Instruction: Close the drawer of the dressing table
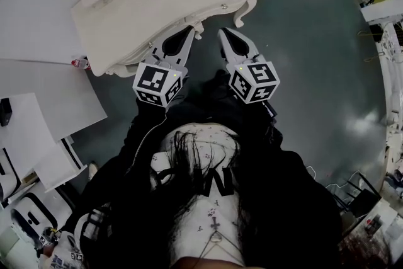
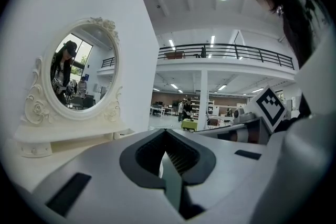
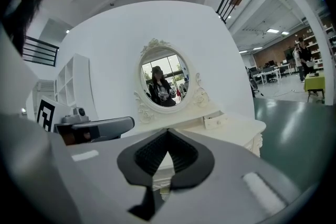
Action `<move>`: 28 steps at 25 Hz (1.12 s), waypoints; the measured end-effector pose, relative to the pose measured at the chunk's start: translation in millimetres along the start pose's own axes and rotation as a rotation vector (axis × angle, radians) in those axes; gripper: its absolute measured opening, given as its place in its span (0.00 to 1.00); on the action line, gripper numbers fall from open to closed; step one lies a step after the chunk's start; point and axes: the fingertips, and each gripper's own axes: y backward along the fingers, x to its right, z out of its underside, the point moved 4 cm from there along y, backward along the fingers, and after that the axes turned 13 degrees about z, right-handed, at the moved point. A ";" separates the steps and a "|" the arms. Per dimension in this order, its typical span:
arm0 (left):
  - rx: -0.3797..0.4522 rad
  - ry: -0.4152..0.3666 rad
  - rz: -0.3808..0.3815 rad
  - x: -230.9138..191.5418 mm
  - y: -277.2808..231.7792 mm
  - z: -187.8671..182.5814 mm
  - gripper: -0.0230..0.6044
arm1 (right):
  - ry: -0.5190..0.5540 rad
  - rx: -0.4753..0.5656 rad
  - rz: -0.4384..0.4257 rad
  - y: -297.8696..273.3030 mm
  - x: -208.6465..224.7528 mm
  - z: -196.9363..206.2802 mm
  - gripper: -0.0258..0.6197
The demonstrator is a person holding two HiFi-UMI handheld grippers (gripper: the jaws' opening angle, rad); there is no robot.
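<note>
Glossy grey floor [image 1: 315, 41]; carved white dressing table [image 1: 164, 3] at twelve o'clock; left gripper [image 1: 188, 29], right gripper [image 1: 226, 32] both closed, empty.

A big open-plan workshop hall: railed mezzanine [image 2: 226, 55], strip lights [image 2: 212, 39], rows of desks [image 3: 270, 75], polished grey floor [image 1: 315, 41].

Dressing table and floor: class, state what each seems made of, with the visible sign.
Dressing table: likely painted wood or moulded resin, matt cream; carved scrolls, uniform colour. Floor: probably coated concrete or epoxy, glossy grey-green; it mirrors ceiling lights.
</note>
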 end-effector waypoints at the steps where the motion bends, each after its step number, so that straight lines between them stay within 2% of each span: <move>1: 0.000 -0.001 -0.006 -2.8 -10.0 -2.6 0.04 | 0.002 -0.004 -0.007 -6.3 8.1 -4.1 0.05; 16: -0.009 0.013 -0.096 -13.0 -138.2 -18.1 0.04 | 0.014 -0.052 -0.090 -65.0 124.6 -45.9 0.05; 28: -0.026 -0.006 -0.149 -17.1 -175.9 -26.3 0.04 | -0.003 -0.048 -0.145 -92.0 159.0 -60.6 0.05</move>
